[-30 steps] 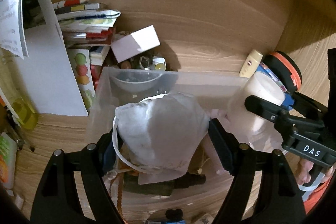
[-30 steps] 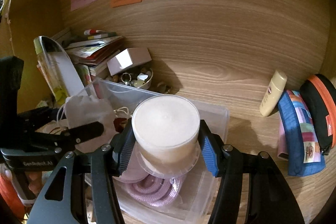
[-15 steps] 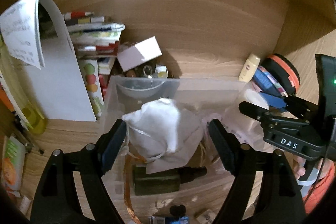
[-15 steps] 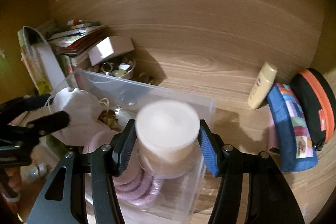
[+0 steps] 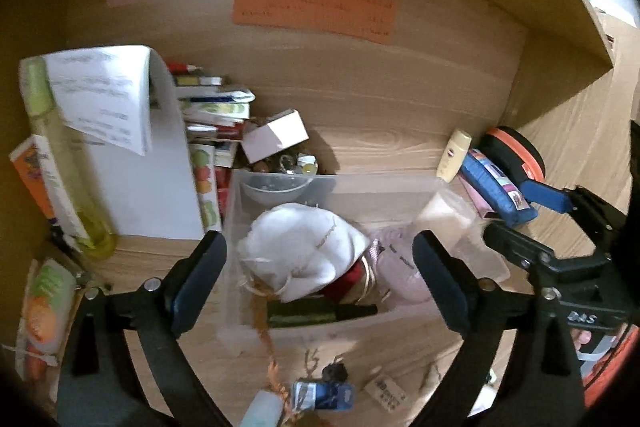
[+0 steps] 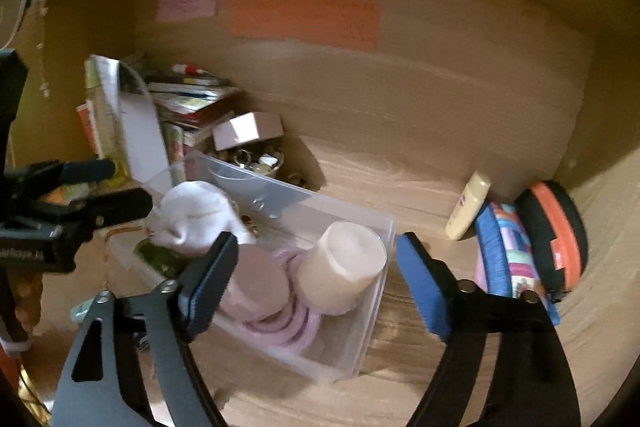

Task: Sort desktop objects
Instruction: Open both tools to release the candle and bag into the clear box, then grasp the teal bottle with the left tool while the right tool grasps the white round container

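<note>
A clear plastic bin (image 5: 400, 187) (image 6: 360, 327) sits on the wooden desk. A white drawstring pouch (image 5: 304, 251) (image 6: 196, 215) lies in its left part. A cream jar (image 6: 340, 267) (image 5: 438, 215) rests tilted in its right part, on pink rings (image 6: 280, 323). My left gripper (image 5: 320, 275) is open above the bin, clear of the pouch. My right gripper (image 6: 316, 279) is open, with the jar between and below its fingers, not held.
A bowl of trinkets (image 5: 276, 183), a small white box (image 5: 276, 139) and stacked books (image 5: 212, 107) stand behind the bin. A cream tube (image 6: 468, 207), a blue pouch (image 6: 504, 259) and an orange-black case (image 6: 556, 239) lie right. Small items (image 5: 320, 393) lie in front.
Both grippers opened: the left let go of the pouch, the right let go of the jar, both now lie in the bin. Both grippers pulled up and back.
</note>
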`<state>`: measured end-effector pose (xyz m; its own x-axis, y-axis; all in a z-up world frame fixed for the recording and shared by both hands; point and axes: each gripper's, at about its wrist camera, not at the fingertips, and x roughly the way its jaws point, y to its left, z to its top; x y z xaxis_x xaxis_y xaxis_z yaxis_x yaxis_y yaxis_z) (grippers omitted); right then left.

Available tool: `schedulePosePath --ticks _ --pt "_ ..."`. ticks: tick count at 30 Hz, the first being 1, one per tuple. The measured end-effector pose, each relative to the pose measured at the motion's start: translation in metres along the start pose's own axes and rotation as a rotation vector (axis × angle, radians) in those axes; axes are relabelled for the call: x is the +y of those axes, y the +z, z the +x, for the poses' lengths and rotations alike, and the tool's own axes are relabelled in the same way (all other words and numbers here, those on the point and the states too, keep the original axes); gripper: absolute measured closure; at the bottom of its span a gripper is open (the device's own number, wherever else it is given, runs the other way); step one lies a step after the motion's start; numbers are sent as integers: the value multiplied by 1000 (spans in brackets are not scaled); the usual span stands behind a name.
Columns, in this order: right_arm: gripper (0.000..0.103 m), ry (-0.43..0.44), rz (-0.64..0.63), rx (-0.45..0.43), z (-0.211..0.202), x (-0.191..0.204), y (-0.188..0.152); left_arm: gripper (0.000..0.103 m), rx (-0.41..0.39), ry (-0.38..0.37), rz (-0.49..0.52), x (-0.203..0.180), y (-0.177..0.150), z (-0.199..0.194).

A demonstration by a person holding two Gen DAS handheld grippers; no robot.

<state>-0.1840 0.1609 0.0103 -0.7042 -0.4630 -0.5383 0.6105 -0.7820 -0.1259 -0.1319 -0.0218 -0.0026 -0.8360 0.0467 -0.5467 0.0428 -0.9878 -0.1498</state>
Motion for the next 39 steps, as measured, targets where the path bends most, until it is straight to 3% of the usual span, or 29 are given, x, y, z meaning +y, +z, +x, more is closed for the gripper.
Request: schedulePosePath --ticks 11,25,34,37,39 --pt "11 17 -36 -3 -39 22 -34 5 31 82 52 13 -37 -37" --pt "11 85 8 133 -58 39 -104 5 199 161 29 51 -116 -47" --pt "11 152 26 173 -75 57 -134 5 284 158 52 58 -133 -37" --pt "12 180 40 195 -71 61 -140 12 299 128 67 57 -130 -29" --pt "13 208 53 208 -70 63 -144 30 322 118 94 53 -129 -24"
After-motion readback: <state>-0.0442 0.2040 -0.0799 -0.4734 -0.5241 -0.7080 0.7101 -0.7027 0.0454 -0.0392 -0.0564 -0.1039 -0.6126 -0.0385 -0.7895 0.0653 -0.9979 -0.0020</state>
